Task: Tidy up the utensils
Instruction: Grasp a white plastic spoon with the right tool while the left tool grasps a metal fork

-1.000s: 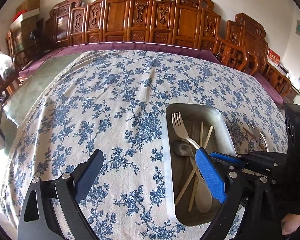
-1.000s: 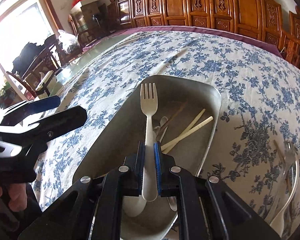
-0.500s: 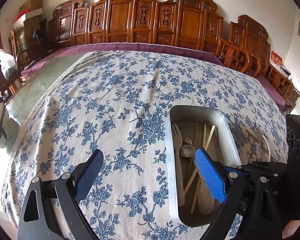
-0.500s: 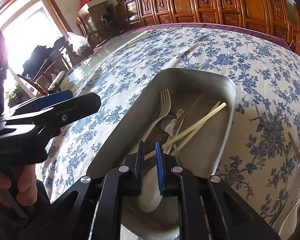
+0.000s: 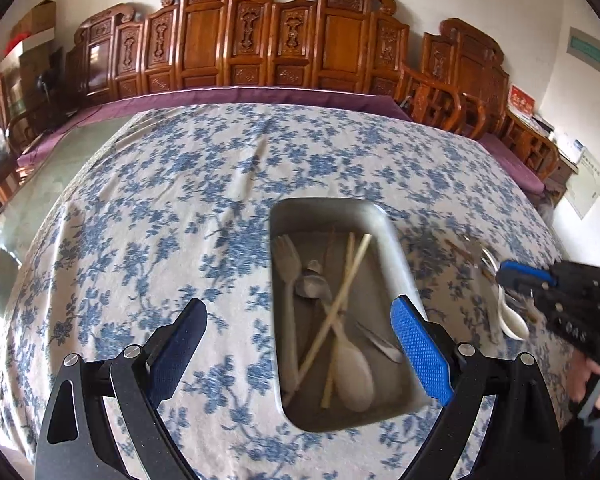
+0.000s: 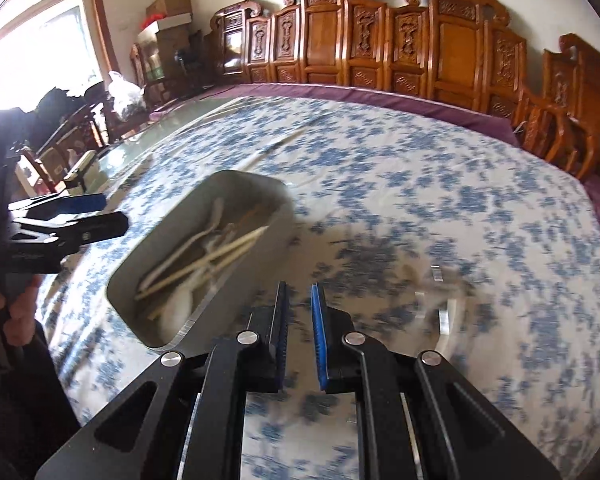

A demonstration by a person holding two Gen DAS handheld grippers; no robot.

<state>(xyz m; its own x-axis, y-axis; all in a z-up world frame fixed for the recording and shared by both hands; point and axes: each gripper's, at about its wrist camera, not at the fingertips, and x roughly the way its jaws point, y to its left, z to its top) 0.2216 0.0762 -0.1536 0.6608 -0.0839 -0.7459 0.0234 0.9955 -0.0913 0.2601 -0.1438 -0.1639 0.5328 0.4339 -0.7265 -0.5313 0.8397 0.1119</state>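
Note:
A metal tray (image 5: pixel 392 240) sits on the floral tablecloth and holds a white fork (image 5: pixel 286 268), a metal spoon (image 5: pixel 310 286), a white spoon (image 5: pixel 352 364) and chopsticks (image 5: pixel 348 276). It also shows in the right wrist view (image 6: pixel 256 184). My left gripper (image 5: pixel 296 320) is wide open and empty, hovering just before the tray. My right gripper (image 6: pixel 298 312) is slightly open and empty, right of the tray; it also shows in the left wrist view (image 5: pixel 504 274). Loose utensils lie right of the tray: a white spoon (image 5: pixel 510 320) and blurred metal pieces (image 6: pixel 440 304).
The blue floral tablecloth (image 5: pixel 204 184) covers a large table. Carved wooden chairs (image 5: pixel 284 40) line the far edge and the right side. A glass tabletop (image 6: pixel 172 120) is uncovered at the left, with more chairs and boxes beyond.
My right gripper let the white fork go into the tray, then swung right away from the tray, with its jaws slightly parted. The left gripper stayed open and shifted little.

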